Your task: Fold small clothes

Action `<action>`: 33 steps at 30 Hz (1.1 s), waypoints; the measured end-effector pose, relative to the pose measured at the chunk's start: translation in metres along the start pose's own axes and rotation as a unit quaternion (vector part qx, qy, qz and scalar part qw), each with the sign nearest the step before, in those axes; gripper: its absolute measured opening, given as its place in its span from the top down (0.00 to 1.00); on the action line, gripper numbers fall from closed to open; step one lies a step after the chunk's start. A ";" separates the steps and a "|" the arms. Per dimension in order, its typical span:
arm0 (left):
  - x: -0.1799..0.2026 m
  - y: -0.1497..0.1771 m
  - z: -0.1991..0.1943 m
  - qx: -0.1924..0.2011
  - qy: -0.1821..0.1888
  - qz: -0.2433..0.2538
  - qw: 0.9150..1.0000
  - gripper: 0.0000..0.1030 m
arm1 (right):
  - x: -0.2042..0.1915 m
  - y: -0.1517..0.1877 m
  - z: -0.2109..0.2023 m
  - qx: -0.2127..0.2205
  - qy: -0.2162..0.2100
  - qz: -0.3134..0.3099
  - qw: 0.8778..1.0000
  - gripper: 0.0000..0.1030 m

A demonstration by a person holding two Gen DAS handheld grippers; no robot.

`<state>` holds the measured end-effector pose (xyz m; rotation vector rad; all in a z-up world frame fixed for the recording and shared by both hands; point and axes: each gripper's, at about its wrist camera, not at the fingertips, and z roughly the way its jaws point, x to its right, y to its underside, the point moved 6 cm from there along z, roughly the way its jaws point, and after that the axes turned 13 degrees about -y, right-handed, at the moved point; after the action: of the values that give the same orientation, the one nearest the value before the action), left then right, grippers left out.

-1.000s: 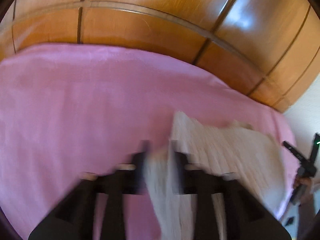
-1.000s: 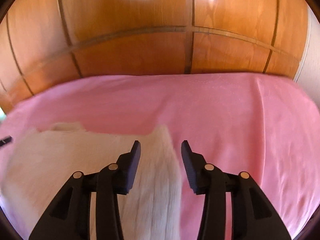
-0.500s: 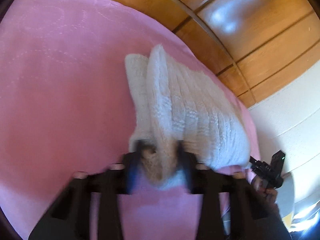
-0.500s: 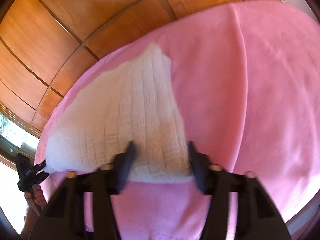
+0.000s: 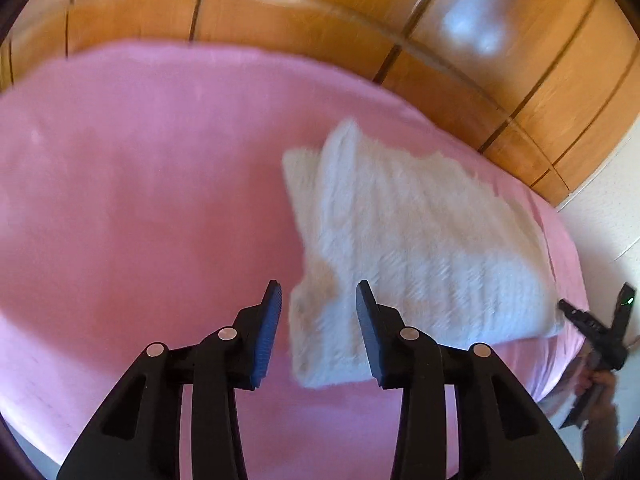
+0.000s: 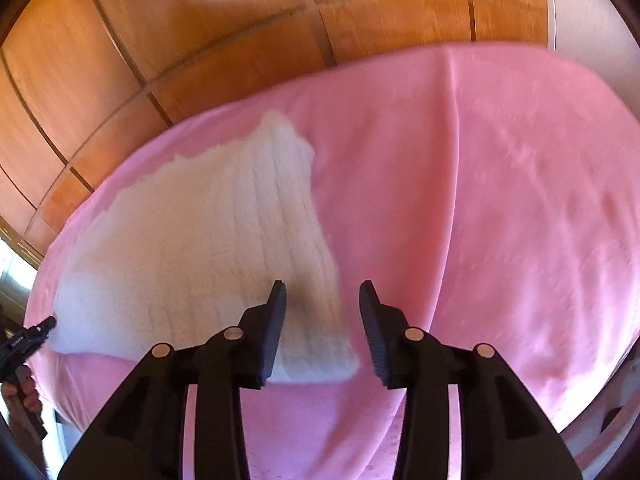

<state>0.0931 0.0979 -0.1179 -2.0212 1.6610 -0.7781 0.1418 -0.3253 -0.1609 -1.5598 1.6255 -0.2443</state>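
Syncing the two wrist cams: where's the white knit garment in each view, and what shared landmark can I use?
Left wrist: white knit garment lies right of centre on the pink bedspread, its near corner between the open left gripper fingers.
Right wrist: the garment lies left of centre, its near corner between the open right gripper fingers.
Shared landmark: the wooden panelled headboard along the top.

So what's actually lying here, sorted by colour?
White: 1, the fluffy knitted white garment lying folded.
Pink: 1, the pink bedspread under it.
Black: 2, the black left gripper and the black right gripper, both open.
Total: 4.
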 end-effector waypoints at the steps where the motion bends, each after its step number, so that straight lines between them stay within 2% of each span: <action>1: 0.005 -0.004 -0.005 0.013 -0.001 0.003 1.000 0.64 | -0.014 -0.006 -0.003 0.010 -0.007 -0.016 1.000 0.58; 3: 0.024 -0.014 -0.014 0.041 -0.008 0.024 0.999 0.60 | -0.048 -0.013 -0.001 0.017 -0.036 -0.049 0.998 0.49; 4: 0.032 -0.015 -0.015 0.049 -0.012 0.034 0.998 0.49 | -0.065 -0.013 0.004 0.016 -0.045 -0.066 0.997 0.47; 5: 0.041 -0.017 -0.016 0.059 -0.019 0.044 0.997 0.43 | -0.080 -0.012 0.008 0.013 -0.052 -0.084 0.995 0.43; 7: 0.064 -0.021 -0.009 0.067 -0.034 0.064 0.995 0.42 | -0.117 -0.007 0.023 0.000 -0.069 -0.126 0.990 0.40; 12: 0.092 -0.017 0.012 0.056 -0.045 0.088 0.994 0.42 | -0.157 0.001 0.055 -0.016 -0.077 -0.162 0.984 0.34; 15: 0.101 -0.010 0.020 0.057 -0.056 0.105 0.991 0.42 | -0.154 0.002 0.072 -0.026 -0.065 -0.164 0.984 0.32; 19: 0.099 0.001 0.033 0.048 -0.065 0.112 0.990 0.42 | -0.120 0.025 0.099 -0.061 -0.052 -0.139 0.987 0.30; 22: 0.093 0.009 0.045 0.032 -0.061 0.102 0.992 0.42 | -0.115 0.030 0.098 -0.037 -0.061 -0.143 0.987 0.29; 31: 0.089 0.010 0.047 0.040 -0.063 0.099 0.992 0.38 | -0.115 0.032 0.093 -0.028 -0.066 -0.136 0.988 0.26; 33: 0.088 0.011 0.047 0.041 -0.065 0.098 0.992 0.37 | -0.118 0.030 0.091 -0.031 -0.071 -0.133 0.988 0.22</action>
<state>0.1274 0.0076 -0.1467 -1.7819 1.6926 -0.6209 0.1649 -0.1776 -0.1865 -1.8010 1.3258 -0.2194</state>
